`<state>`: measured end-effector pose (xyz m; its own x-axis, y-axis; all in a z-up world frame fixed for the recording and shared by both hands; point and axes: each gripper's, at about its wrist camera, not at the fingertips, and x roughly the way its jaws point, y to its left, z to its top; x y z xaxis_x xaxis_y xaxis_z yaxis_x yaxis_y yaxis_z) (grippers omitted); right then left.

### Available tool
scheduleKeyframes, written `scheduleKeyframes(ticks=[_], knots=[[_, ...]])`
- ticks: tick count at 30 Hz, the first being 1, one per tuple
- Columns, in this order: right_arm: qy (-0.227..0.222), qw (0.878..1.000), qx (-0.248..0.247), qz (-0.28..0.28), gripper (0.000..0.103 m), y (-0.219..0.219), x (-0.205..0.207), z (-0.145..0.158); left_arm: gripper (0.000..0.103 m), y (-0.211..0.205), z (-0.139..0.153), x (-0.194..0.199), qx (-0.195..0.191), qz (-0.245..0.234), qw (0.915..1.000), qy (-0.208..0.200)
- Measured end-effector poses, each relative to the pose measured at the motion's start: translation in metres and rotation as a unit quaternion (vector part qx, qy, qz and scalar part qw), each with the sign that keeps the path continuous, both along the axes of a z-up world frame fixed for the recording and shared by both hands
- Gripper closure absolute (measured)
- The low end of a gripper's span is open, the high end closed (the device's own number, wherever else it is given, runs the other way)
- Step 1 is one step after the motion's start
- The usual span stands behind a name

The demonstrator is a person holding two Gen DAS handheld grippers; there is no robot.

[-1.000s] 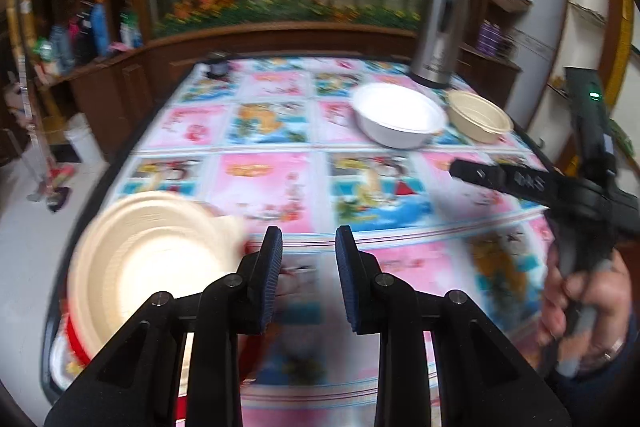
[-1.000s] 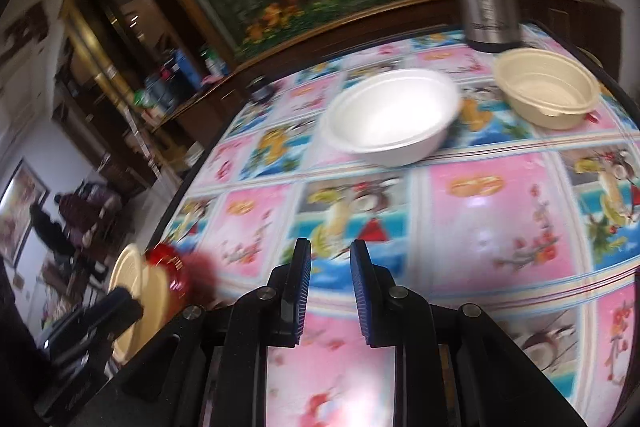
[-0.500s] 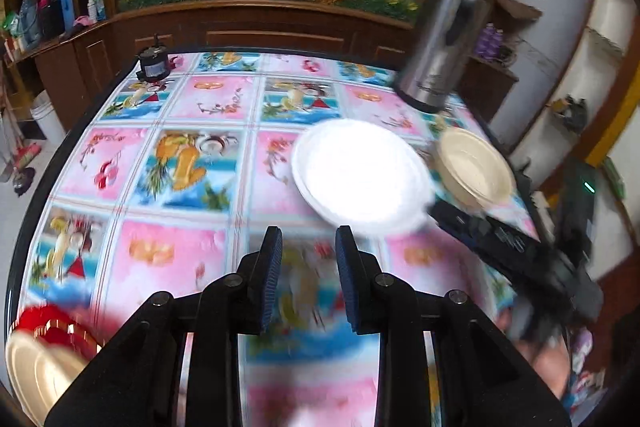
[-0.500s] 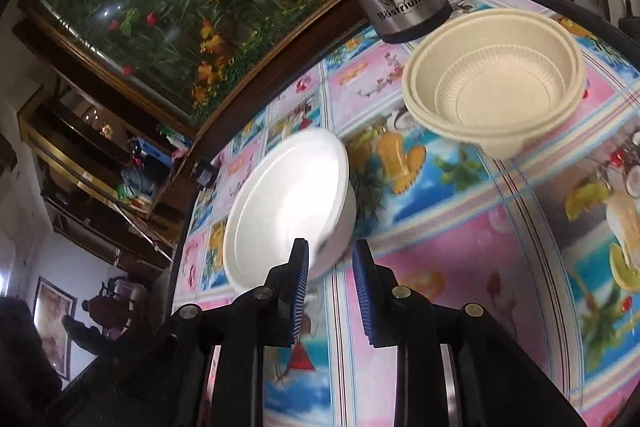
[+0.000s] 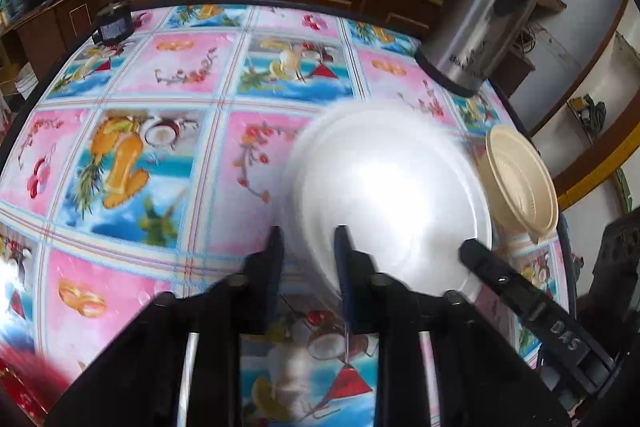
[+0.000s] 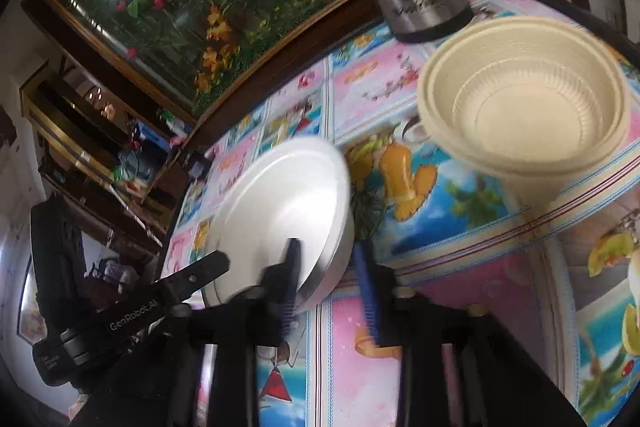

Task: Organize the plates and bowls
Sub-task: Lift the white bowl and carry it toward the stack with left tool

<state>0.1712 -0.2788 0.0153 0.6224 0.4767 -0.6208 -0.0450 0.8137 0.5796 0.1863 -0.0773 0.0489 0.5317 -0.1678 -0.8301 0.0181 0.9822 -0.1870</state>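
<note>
A white foam bowl sits on the colourful tablecloth; it also shows in the right wrist view. A cream ribbed bowl stands to its right, large in the right wrist view. My left gripper is open, its fingers straddling the white bowl's near-left rim. My right gripper is open, its fingers straddling the same bowl's right rim, one inside and one outside. The right gripper's finger shows over the bowl's right edge in the left wrist view.
A steel thermos jug stands behind the bowls near the table's far right edge. A small black object sits at the far left corner. A red item lies blurred at the near left. A wooden ledge with flowers runs behind the table.
Both grippers have moved forward to the white bowl and now straddle its rim from opposite sides. The cream and red plates at the near left have slid out of view.
</note>
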Motion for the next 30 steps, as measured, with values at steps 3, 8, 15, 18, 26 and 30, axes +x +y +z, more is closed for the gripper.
scheduleKeyframes(ticks=[3, 8, 15, 18, 26, 30], knots=[[0.016, 1.0, -0.015, 0.0, 0.092, 0.003, -0.007, 0.004, 0.088, -0.005, 0.009, -0.02, 0.03, -0.001, 0.9993, -0.022], [0.002, 0.998, -0.063, 0.022, 0.09, 0.017, -0.048, 0.032, 0.088, 0.0, 0.029, -0.065, 0.048, 0.003, 0.9976, -0.05], [-0.085, 0.983, -0.152, 0.05, 0.087, 0.055, -0.153, 0.064, 0.086, 0.025, 0.026, -0.154, 0.032, -0.009, 0.9978, -0.057], [-0.099, 0.975, -0.188, 0.06, 0.086, 0.067, -0.19, 0.061, 0.086, 0.029, 0.021, -0.183, 0.03, -0.016, 0.9975, -0.061], [-0.104, 0.962, -0.241, 0.071, 0.083, 0.076, -0.24, 0.047, 0.085, 0.022, 0.007, -0.222, 0.028, -0.039, 0.9972, -0.058], [-0.111, 0.955, -0.266, 0.065, 0.082, 0.078, -0.247, 0.041, 0.084, 0.017, 0.001, -0.225, 0.027, -0.043, 0.9973, -0.053]])
